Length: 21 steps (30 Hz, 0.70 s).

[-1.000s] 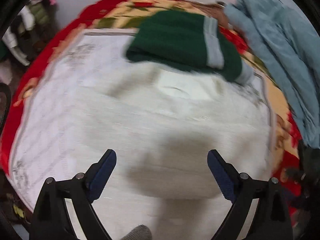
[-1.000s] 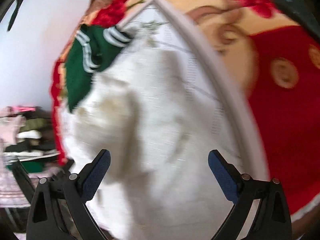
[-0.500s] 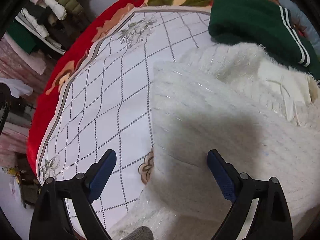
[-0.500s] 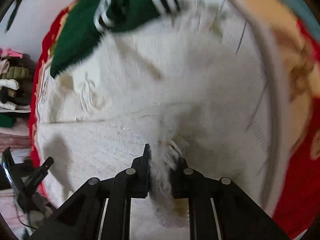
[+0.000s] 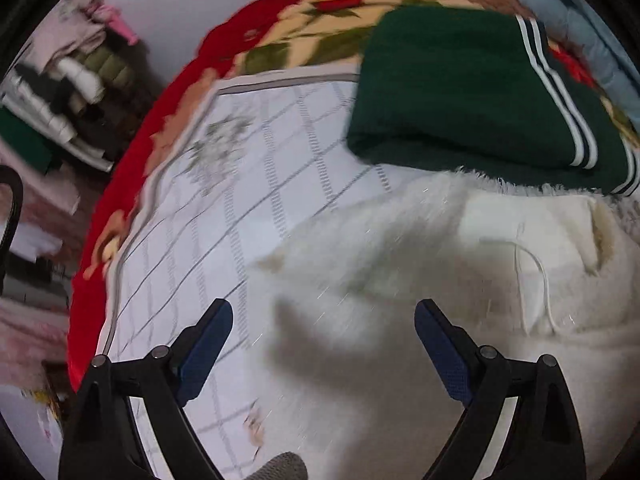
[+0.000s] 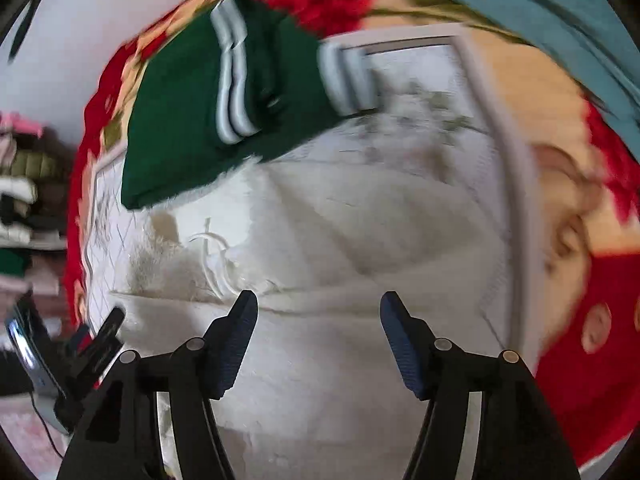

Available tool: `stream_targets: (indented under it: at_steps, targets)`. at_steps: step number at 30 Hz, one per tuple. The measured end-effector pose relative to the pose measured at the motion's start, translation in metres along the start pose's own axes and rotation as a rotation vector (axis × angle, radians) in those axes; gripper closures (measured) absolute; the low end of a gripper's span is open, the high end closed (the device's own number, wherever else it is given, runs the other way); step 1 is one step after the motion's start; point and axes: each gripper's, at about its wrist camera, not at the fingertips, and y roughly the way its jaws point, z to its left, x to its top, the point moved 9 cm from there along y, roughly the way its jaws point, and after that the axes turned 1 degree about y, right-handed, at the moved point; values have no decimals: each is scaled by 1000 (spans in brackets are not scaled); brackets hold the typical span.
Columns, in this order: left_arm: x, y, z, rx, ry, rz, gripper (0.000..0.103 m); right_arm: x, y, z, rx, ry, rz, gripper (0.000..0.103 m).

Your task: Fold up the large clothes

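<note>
1. On the bed, we see a fluffy white sweater [image 5: 420, 320] spread over a white checked sheet [image 5: 224, 208]. It fills the middle and the 5 o'clock part of our left view.
2. Up at 1 o'clock lies a folded green sweater [image 5: 472, 92] with white stripes. Its near edge rests on the top of the white one.
3. Under the sheet is a red flower blanket [image 5: 132, 152]. It shows at 9 o'clock in the left view.
4. Our left gripper [image 5: 324, 344] hangs over the near part of the white sweater. Its blue pads are far apart and pinch nothing.
5. Our right gripper [image 6: 318, 332] points down at the same white sweater [image 6: 340, 240]. Its jaws are opening. No cloth is between the pads.
6. Far off at 9 o'clock, we see a pile of clothes [image 5: 72, 92] by the wall.
7. At 1 o'clock in the right view, a light blue cloth [image 6: 560, 20] lies along the bed's edge.
</note>
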Motion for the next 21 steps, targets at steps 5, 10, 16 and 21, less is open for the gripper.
stream_targets:
  at_steps: [5,10,16,21]
  targets:
    - [16,52,-33,48,159,17,10,13,92,22,-144,-146,163,43]
    - [17,67,-42,79,239,-25,10,29,91,40,-149,-180,64,97]
    - [24,74,-41,53,202,-7,8,60,51,30,-134,-23,-127,97]
    - [30,76,-41,34,178,14,7,67,86,22,-188,-25,-17,95]
